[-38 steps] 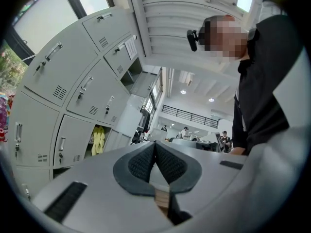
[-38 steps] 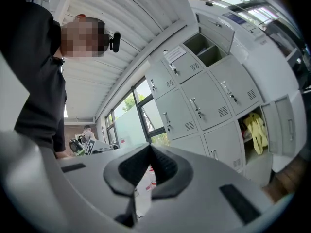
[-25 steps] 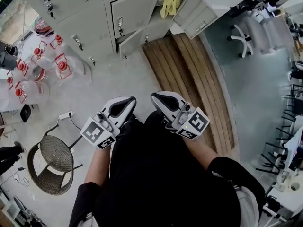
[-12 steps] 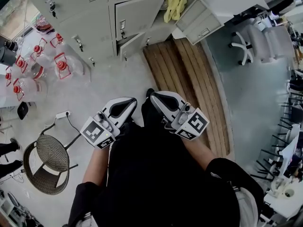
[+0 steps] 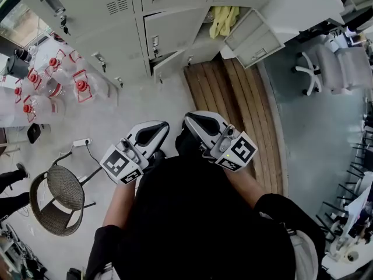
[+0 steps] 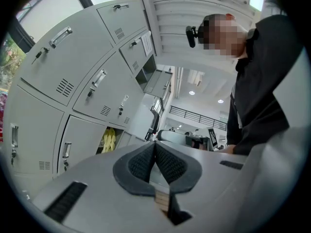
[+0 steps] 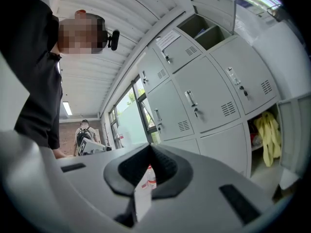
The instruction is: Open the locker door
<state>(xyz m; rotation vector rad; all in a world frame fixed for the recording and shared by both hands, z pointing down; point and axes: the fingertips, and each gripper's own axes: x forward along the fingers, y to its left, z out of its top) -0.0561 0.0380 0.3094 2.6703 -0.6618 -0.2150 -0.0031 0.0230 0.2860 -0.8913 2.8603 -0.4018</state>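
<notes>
A bank of grey lockers [image 5: 111, 16] fills the top of the head view. One closed door [image 5: 169, 31] carries a handle, and a low door [image 5: 168, 64] below it stands slightly ajar. To the right, an open locker holds yellow cloth [image 5: 223, 17], its door [image 5: 256, 37] swung wide. My left gripper [image 5: 160, 126] and right gripper [image 5: 189, 120] are held close before my body, well short of the lockers. Both are shut and hold nothing. In the left gripper view the left gripper's [image 6: 155, 147] pads meet, lockers [image 6: 73, 81] to the left. The right gripper's [image 7: 150, 148] pads also meet, lockers [image 7: 209, 96] to the right.
Several clear water jugs with red caps [image 5: 55, 80] stand on the floor at the left. A wicker chair [image 5: 63, 196] and a power strip [image 5: 81, 142] lie nearer. Wooden planks [image 5: 236, 109] run to the lockers on the right; a white office chair [image 5: 329, 69] beyond. A person with a backpack [image 7: 85, 135] stands far off.
The lockers have slid lower and grown larger in the head view as I move towards them. Both grippers keep their place before my body, still shut.
</notes>
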